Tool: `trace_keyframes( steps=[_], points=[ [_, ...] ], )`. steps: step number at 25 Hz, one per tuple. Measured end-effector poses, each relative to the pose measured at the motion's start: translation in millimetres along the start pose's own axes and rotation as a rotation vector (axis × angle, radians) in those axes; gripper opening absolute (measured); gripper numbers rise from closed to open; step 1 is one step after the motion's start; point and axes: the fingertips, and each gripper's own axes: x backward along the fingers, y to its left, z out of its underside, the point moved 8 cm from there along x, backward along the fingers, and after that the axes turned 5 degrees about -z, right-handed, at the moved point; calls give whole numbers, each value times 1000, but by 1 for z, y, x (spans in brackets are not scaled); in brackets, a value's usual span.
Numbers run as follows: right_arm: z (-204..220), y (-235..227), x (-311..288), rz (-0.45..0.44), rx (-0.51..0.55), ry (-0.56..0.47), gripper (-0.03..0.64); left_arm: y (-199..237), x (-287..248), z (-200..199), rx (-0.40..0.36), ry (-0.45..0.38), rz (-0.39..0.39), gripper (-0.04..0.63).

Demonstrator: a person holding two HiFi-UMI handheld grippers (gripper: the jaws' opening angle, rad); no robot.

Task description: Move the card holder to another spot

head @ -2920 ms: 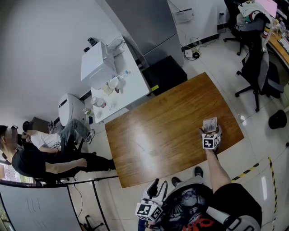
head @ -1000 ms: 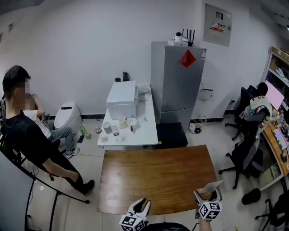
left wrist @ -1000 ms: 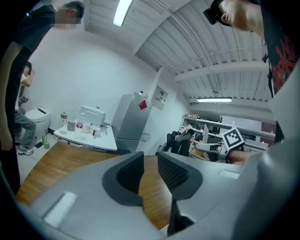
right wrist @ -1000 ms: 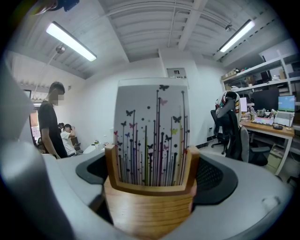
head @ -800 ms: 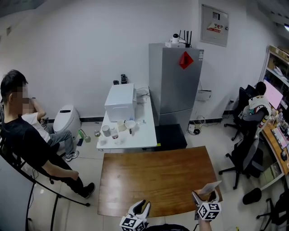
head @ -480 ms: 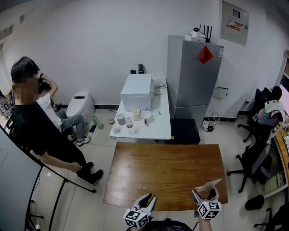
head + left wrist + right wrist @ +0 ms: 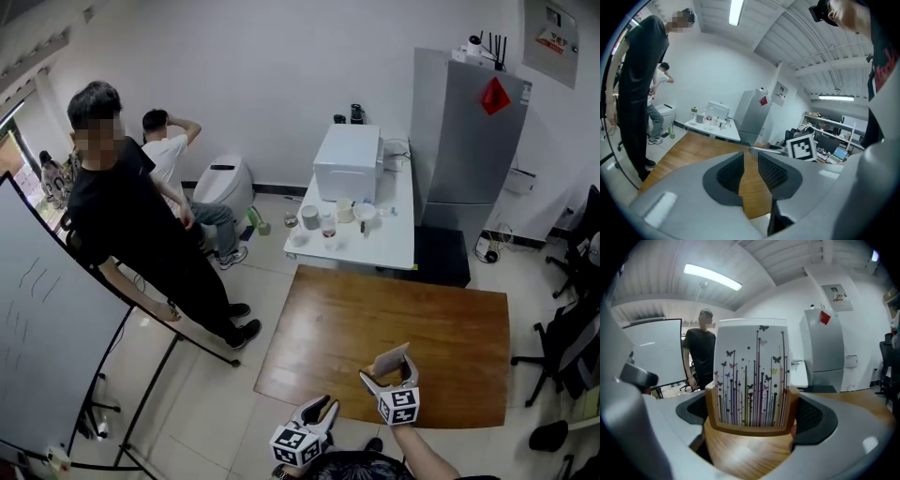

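The card holder [image 7: 750, 376] is a wooden stand with a white card printed with butterflies and coloured stripes. My right gripper [image 7: 752, 399] is shut on its two sides and holds it upright. In the head view the card holder [image 7: 394, 360] and the right gripper [image 7: 386, 373] are over the front part of the brown wooden table [image 7: 375, 314]. I cannot tell whether the holder touches the tabletop. My left gripper [image 7: 319, 411] hangs just off the table's front edge. In its own view the left gripper [image 7: 750, 159] shows only a narrow slit, with nothing between the jaws.
Behind the wooden table stands a white side table [image 7: 394, 246] with cups and a white box. A grey fridge [image 7: 469, 141] is at the back right. A person in black [image 7: 131, 225] stands by a whiteboard [image 7: 47, 337] at the left. An office chair [image 7: 574, 342] stands at the right.
The head view has swung left. My right gripper has carried the card holder from the table's front right corner toward the middle of the front edge. The left gripper stays low by the edge.
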Motion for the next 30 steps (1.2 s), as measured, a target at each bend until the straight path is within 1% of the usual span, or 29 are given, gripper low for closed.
trace_keyframes(
  steps=[2, 4, 6, 9, 11, 13, 15, 17, 19, 21, 23, 25, 27, 28, 30],
  points=[
    [28, 0, -39, -40, -27, 34, 535, -5, 9, 4, 12, 20, -18, 71],
    [47, 4, -77, -64, -56, 93, 535, -5, 25, 4, 34, 38, -53, 71],
    [64, 19, -120, -91, -35, 163, 535, 7, 51, 5, 47, 47, -124, 71],
    [90, 38, -183, -116, 35, 234, 535, 25, 89, 13, 45, 80, -234, 71],
    [106, 40, -211, -99, 80, 265, 535, 35, 106, 21, 54, 99, -296, 71],
    [125, 40, -230, -56, 120, 290, 535, 47, 118, 28, 75, 101, -347, 71],
    [141, 42, -235, -26, 126, 307, 535, 55, 126, 31, 90, 97, -370, 71],
    [149, 42, -231, -34, 121, 335, 536, 57, 125, 28, 95, 89, -359, 71],
    [150, 38, -227, -69, 96, 377, 539, 57, 115, 24, 100, 77, -320, 71],
    [143, 35, -215, -95, 17, 381, 580, 56, 102, 21, 98, 62, -273, 71],
    [138, 26, -185, -102, -68, 354, 580, 48, 84, 20, 108, 48, -221, 71],
    [141, 10, -137, -93, -133, 325, 580, 36, 63, 26, 126, 36, -158, 71],
    [149, -1, -72, -42, -222, 278, 573, 30, 48, 33, 123, 49, -98, 71],
    [151, -2, -35, 13, -284, 238, 566, 30, 42, 33, 105, 71, -63, 71],
    [151, -6, 46, 155, -417, 153, 512, 32, 25, 29, 54, 126, 31, 71]
  ],
)
